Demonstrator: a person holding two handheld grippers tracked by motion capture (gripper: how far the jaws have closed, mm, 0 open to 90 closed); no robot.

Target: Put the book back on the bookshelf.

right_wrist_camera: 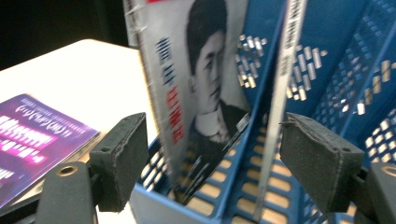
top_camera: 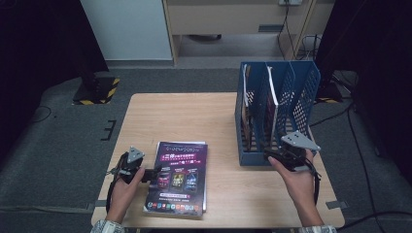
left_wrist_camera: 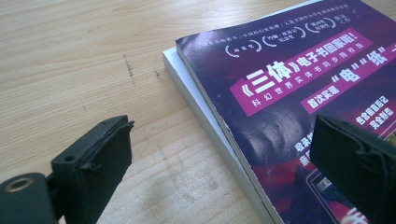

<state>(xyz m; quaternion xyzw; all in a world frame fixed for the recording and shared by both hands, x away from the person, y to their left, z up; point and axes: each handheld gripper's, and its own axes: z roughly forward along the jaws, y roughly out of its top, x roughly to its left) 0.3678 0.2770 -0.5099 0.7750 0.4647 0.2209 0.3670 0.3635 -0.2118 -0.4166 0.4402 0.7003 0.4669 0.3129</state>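
So at about 7 o'clock on the wooden table the left gripper sits low with its jaws spread wide, one over bare wood and the other over the purple magazine, nothing pinched. In the left gripper view that magazine lies on top of a white book, edges almost lined up. Over at roughly 3 o'clock stands the blue file rack, upright, with a few books slotted in its compartments. The right gripper is right at its near end at around 4 o'clock, jaws also spread, a black-and-white portrait book leaning inside the rack straight ahead of them, not gripped.
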